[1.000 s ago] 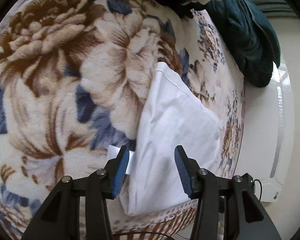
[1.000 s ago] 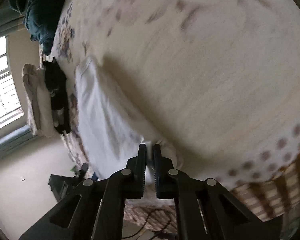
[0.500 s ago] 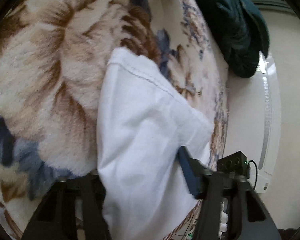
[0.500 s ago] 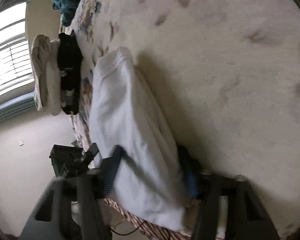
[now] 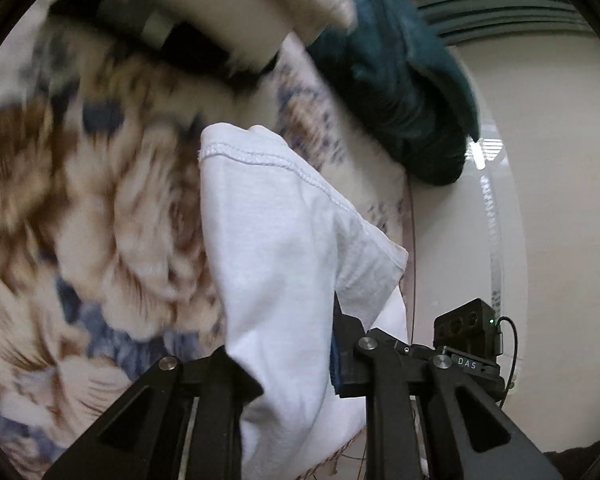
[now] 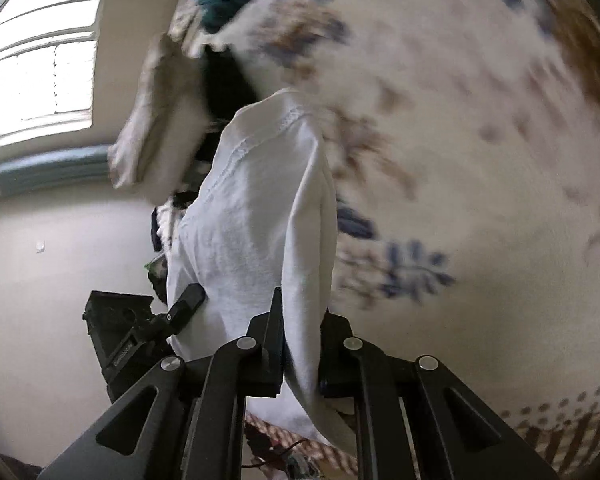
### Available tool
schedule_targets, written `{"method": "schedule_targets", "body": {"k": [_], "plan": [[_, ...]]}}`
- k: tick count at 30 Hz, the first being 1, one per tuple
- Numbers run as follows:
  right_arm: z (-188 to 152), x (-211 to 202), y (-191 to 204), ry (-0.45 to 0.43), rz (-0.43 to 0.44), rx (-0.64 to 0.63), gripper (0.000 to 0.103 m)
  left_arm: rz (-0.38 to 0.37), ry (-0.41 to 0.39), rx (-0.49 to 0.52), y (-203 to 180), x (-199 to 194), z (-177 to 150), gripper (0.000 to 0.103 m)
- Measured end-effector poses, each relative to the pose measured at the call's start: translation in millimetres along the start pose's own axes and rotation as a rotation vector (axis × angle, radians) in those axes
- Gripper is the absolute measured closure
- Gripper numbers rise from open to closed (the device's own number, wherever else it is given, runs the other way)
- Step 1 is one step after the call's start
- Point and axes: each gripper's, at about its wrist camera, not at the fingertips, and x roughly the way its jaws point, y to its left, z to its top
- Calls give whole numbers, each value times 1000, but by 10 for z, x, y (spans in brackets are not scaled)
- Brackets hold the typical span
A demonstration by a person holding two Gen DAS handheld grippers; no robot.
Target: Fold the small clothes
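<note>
Left gripper (image 5: pixel 296 356) closing narrow on a bunched edge of the white garment (image 5: pixel 276 248), right gripper (image 6: pixel 300 344) closing narrow on another fold, 2 pinches, garment over the floral blanket (image 5: pixel 80 200), stitched hem farthest away

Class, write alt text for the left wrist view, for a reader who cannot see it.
The left gripper has a white garment between its closing fingers, the cloth draped over them above a floral blanket. Beyond lie a dark teal garment and a blurred pile of pale and black clothes; the other gripper shows at lower right.
</note>
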Motion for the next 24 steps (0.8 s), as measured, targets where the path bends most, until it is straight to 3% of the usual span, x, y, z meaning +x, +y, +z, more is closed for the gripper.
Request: {"method": "schedule_targets", "body": {"k": [5,12,17,21,24], "plan": [[377,-102,979,-26,7,-97,91,17,-82,44,-441,-567,767,88],[1367,292,2418,-111,51,-180,91,58,-198,110,-688,-1105,2257,87],[2110,894,3126,-136,55,-205,91,112,-201,110,-429,-1088,3296,87],[2503,1466,3317,-116,7,-212,91,222,-142,112,17,-846,3764,85],[2694,1849,3334,-104,-52,-215,91,305,-98,84,316,-708,3906,85]]}}
